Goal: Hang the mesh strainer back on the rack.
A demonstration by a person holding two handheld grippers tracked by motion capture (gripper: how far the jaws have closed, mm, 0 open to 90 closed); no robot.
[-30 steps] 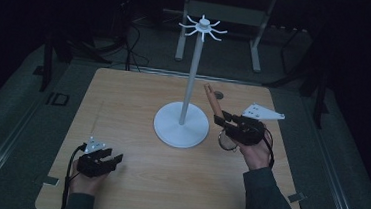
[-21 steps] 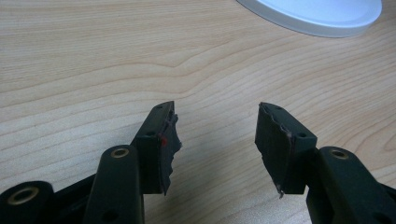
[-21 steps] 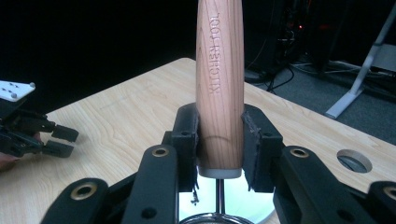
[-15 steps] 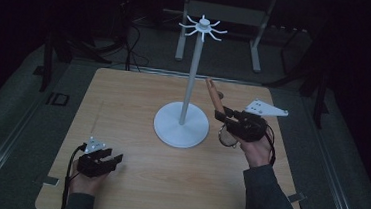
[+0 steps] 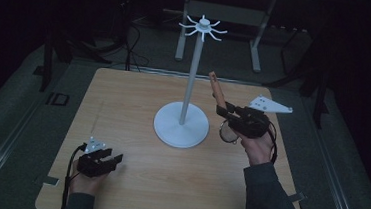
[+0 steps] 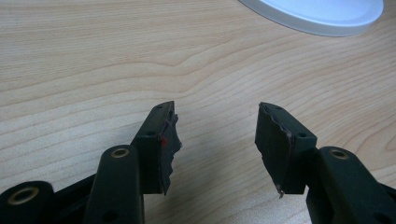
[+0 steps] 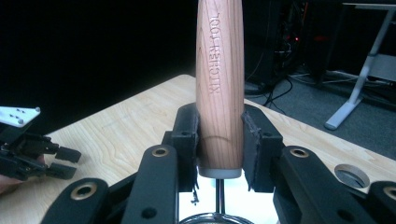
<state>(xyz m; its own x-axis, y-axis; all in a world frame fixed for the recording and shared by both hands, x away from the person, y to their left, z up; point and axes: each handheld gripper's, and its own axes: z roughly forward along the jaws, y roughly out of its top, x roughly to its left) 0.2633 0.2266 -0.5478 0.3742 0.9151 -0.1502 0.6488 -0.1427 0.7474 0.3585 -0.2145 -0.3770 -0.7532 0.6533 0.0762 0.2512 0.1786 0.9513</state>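
Note:
A kitchen tool with a wooden handle (image 5: pixel 217 92) and a small round metal head (image 5: pixel 229 133) is held just right of the white stand's base (image 5: pixel 180 126). My right gripper (image 5: pixel 230 113) is shut on the lower end of that handle (image 7: pixel 219 70), which points up and away; the right gripper view (image 7: pixel 219 140) shows the words KITCHEN TOOL on the wood. The stand's thin pole (image 5: pixel 190 85) carries a ring of hooks (image 5: pixel 203 28) at its top. My left gripper (image 5: pixel 106 158) rests open near the table's front left, with nothing between its fingers (image 6: pixel 217 140).
The wooden table (image 5: pixel 123 104) has dark floor around it. A round cable hole (image 7: pixel 351 176) sits in the tabletop near a far corner. Cables and metal table legs (image 5: pixel 256 45) lie behind the table. The stand's base edge (image 6: pixel 317 14) lies ahead of the left gripper.
My right gripper has risen a little with the tool, and the handle now stands more upright near the pole. The left gripper has not moved.

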